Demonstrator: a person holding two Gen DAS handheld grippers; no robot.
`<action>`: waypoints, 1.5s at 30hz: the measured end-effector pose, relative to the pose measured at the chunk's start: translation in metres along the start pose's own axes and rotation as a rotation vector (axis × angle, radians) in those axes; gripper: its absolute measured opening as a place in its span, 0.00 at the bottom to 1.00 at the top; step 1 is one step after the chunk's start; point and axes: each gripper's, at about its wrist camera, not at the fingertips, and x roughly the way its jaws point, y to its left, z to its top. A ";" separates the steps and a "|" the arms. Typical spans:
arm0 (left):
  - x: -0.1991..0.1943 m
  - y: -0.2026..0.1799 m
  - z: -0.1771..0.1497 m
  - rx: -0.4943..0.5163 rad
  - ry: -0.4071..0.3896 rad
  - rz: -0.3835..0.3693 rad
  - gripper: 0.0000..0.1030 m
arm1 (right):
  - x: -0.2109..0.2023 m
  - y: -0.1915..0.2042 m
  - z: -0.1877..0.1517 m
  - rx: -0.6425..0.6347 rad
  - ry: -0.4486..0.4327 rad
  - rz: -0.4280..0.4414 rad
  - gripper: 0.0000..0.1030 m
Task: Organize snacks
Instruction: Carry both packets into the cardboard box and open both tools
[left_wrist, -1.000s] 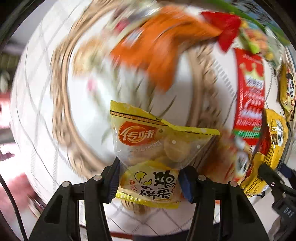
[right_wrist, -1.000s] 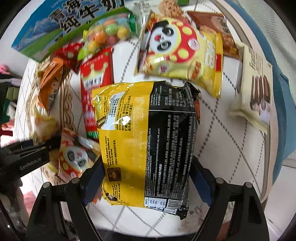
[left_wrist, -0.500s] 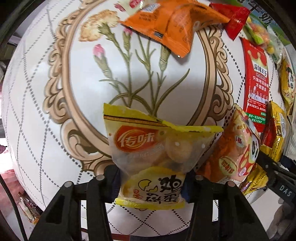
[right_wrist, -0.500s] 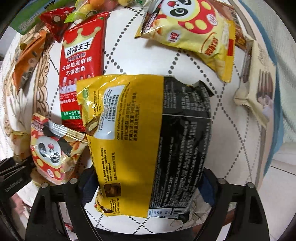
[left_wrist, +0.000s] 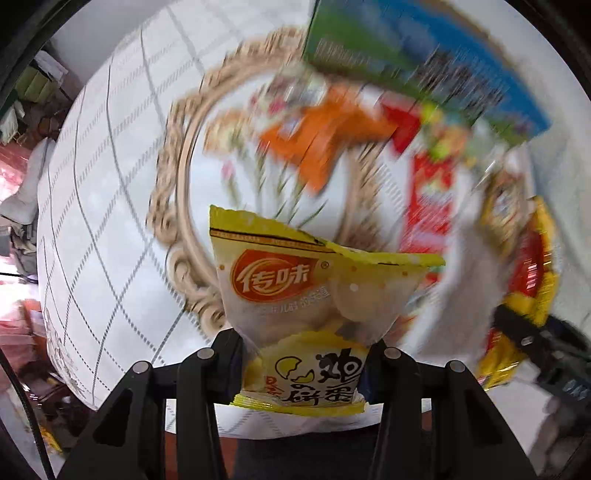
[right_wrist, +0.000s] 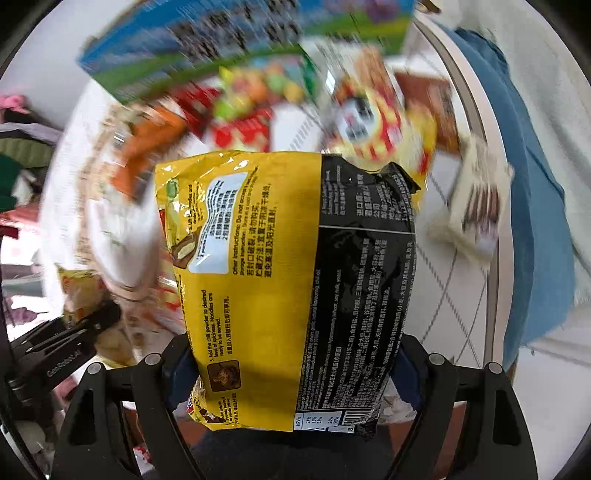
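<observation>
While much of the background smears with motion blur, the held items read sharply in both wrist views. On the left side, the left gripper (left_wrist: 306, 369) is clenched on a small yellow and clear plastic egg-biscuit packet (left_wrist: 314, 295) with an orange oval logo, pinching its lower part between the two black fingers (left_wrist: 229, 354) so that the packet stands upright above them, off the round white table with grey diamond lines (left_wrist: 103, 192). Beyond the packet, on the table's gold-framed flower print, lies a blurred orange foil snack bag (left_wrist: 325, 136). To its right sit a small red wrapper (left_wrist: 402, 125) and a long red sachet (left_wrist: 430, 199), and a large blue and green carton (left_wrist: 424, 62) runs along the far edge. At the right rim of this view, the other gripper's black finger crosses a yellow bag.

Moving to the right wrist view, the left gripper's black arm (right_wrist: 62, 354) shows at the left edge, near the table's rim. In the middle, the right gripper (right_wrist: 291, 373) grasps a large yellow and black glossy noodle packet (right_wrist: 291, 280), back side facing the camera, clamped at its lower half between blue-padded fingers (right_wrist: 408, 380) and lifted clear of the table. Behind it, blurred, lie a bag of coloured candies (right_wrist: 266, 88) and a yellow panda-print bag (right_wrist: 373, 118). Farther right rests a cream-coloured wafer pack (right_wrist: 476, 206), and a blue cloth (right_wrist: 532, 206) hangs beside the table's edge.
</observation>
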 end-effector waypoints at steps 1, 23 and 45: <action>-0.012 -0.007 0.009 -0.006 -0.015 -0.014 0.42 | -0.013 0.005 0.010 -0.009 -0.008 0.018 0.84; -0.014 -0.105 0.378 0.038 0.003 -0.059 0.42 | -0.047 -0.024 0.381 -0.129 -0.150 0.026 0.84; 0.013 -0.101 0.392 0.036 0.001 0.040 0.89 | 0.015 -0.029 0.409 -0.121 -0.041 0.006 0.98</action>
